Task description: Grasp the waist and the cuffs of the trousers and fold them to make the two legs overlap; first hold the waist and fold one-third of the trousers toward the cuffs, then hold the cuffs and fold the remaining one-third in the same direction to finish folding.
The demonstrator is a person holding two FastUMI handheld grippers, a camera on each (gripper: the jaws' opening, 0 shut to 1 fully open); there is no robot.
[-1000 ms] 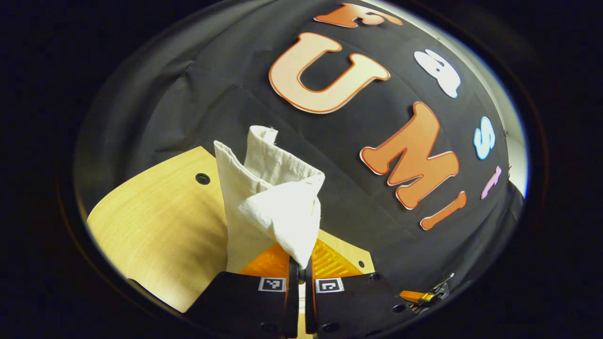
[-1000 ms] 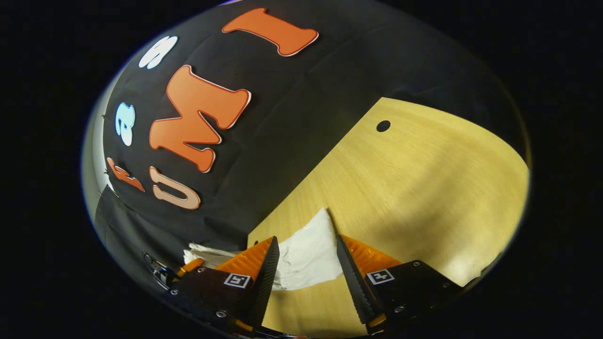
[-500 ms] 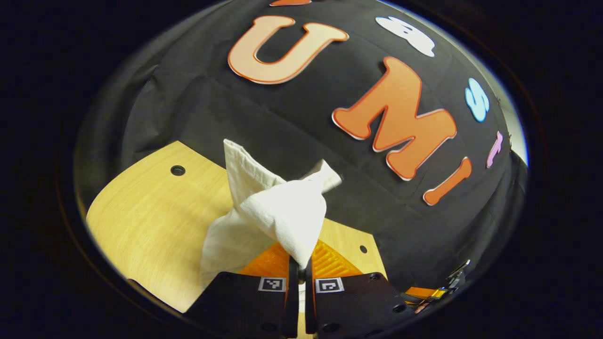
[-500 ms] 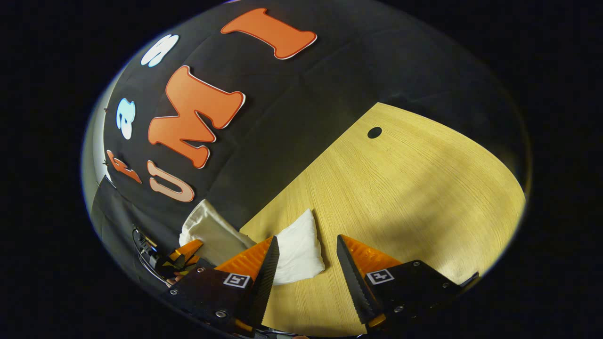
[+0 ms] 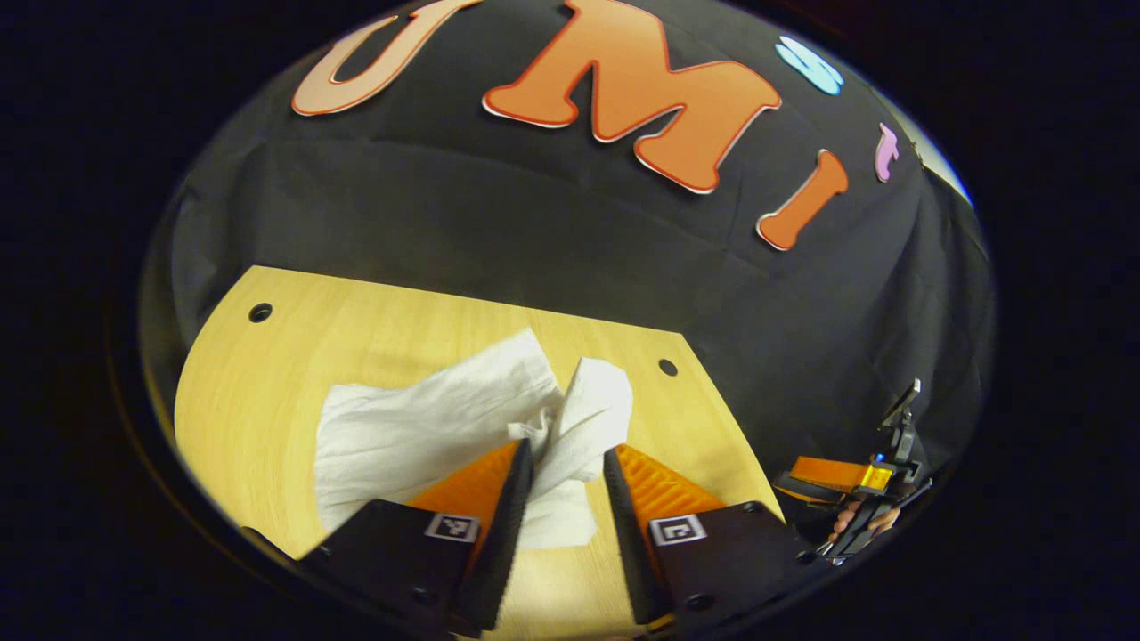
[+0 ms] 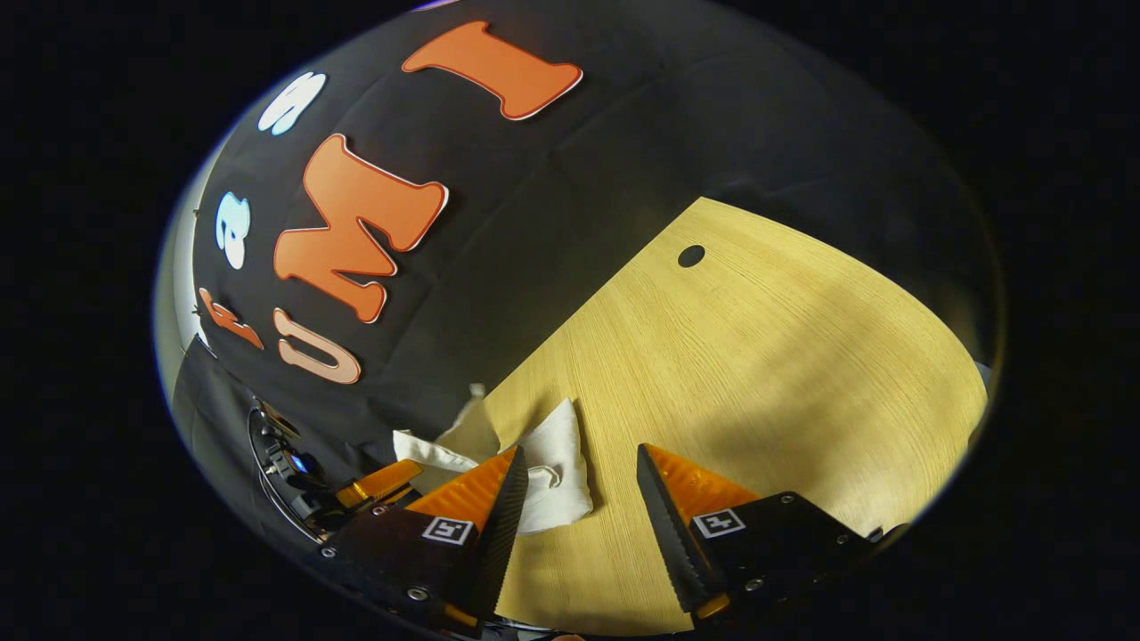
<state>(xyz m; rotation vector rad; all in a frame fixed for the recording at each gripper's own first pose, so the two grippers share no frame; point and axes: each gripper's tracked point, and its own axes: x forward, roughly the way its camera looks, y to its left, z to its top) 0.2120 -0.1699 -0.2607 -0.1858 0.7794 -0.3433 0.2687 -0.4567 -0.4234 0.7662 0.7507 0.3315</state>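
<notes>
Trousers (image 5: 419,436), white and crumpled, lie on the wooden table (image 5: 294,356) near its far edge. Left gripper (image 5: 563,485) hangs spread apart over the cloth, gripping nothing. Right gripper (image 6: 577,499) is likewise parted and empty, just beside the trousers' end.

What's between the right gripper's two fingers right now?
In the right gripper view, bare wooden table lies between the open right gripper fingers; the white trousers sit just beside its left finger.

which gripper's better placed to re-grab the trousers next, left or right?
Left, probably. The left gripper has its jaws open with a fold of the trousers standing between them. The right gripper is open over bare table, trousers off to one side.
</notes>
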